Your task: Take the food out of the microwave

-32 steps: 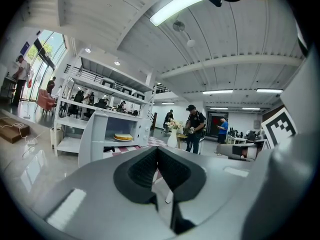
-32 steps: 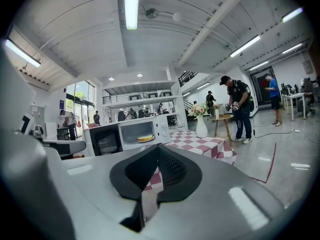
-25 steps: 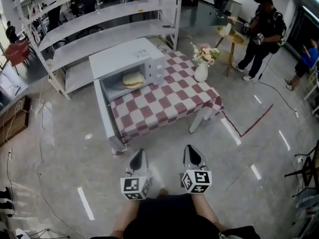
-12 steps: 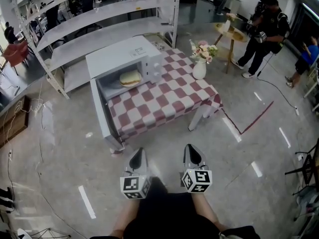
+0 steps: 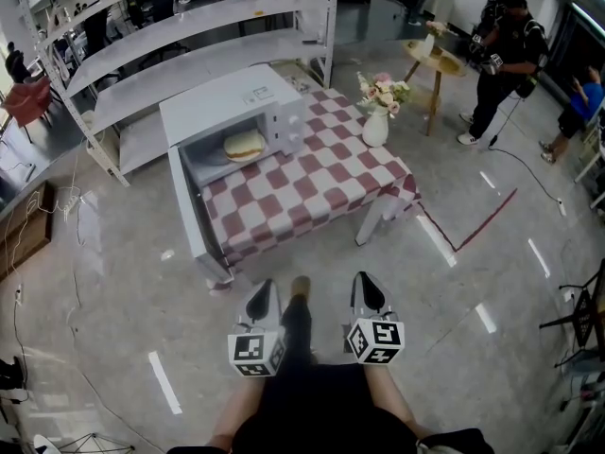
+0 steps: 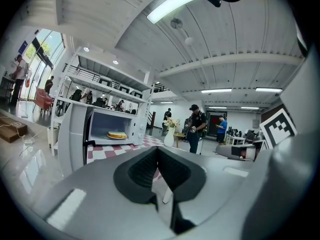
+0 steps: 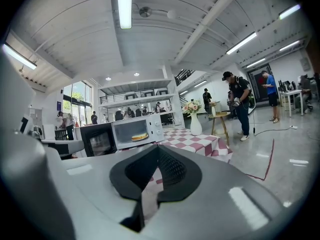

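Note:
A white microwave point(image 5: 232, 102) stands on the far left end of a low table with a red-and-white checked cloth point(image 5: 321, 183). Its door point(image 5: 189, 216) hangs wide open toward me. Inside lies the food point(image 5: 244, 145), a flat round yellowish bun on a plate, also seen as the food point(image 6: 117, 135) and the food point(image 7: 139, 137). My left gripper point(image 5: 261, 303) and right gripper point(image 5: 367, 296) are held side by side well short of the table, over the floor. Both are shut and empty, pointing at the microwave point(image 6: 107, 129).
A white vase of flowers point(image 5: 376, 126) stands at the table's far right corner. Grey shelving point(image 5: 189, 45) runs behind the table. A person point(image 5: 501, 60) stands by a small round table point(image 5: 435, 60) at the back right. Red tape point(image 5: 482, 225) marks the floor on the right.
The table and microwave have slid slightly left and nearer in the head view, and a foot now shows between the grippers. Both grippers keep their place and stay shut.

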